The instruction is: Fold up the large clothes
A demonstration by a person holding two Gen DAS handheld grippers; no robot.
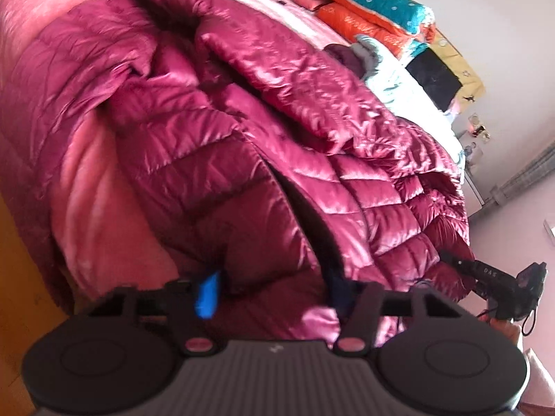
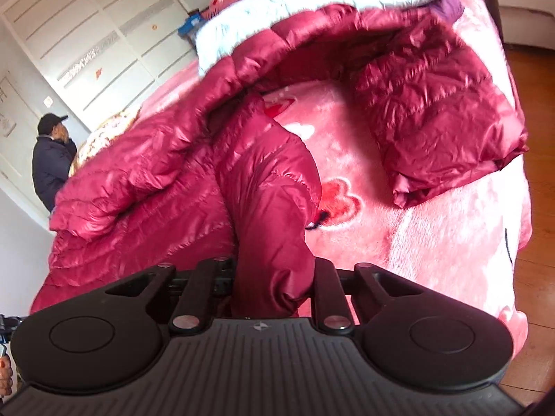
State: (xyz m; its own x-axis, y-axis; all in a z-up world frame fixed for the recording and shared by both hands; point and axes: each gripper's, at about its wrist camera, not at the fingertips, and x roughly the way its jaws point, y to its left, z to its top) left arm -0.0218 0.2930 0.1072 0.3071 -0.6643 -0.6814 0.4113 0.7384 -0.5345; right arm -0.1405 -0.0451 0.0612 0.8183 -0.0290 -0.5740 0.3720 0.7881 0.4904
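A large shiny maroon quilted down jacket (image 1: 263, 145) lies crumpled on a pink blanket-covered bed (image 1: 114, 208). My left gripper (image 1: 274, 294) is pressed into the jacket's hem; fabric fills the space between its fingers, one with a blue pad (image 1: 208, 294). The right gripper (image 1: 499, 277) shows at the jacket's right edge in the left wrist view. In the right wrist view my right gripper (image 2: 274, 277) is shut on a bunched fold of the jacket (image 2: 267, 187), lifted off the blanket (image 2: 416, 249). A sleeve (image 2: 440, 114) lies spread to the right.
Folded orange and teal bedding (image 1: 374, 10) and a black item (image 1: 433, 72) are stacked at the bed's far side with a white blanket (image 2: 312, 3). A person in dark clothes (image 2: 52, 159) stands by white wardrobes (image 2: 104, 24). Wooden floor (image 2: 534, 208) lies beside the bed.
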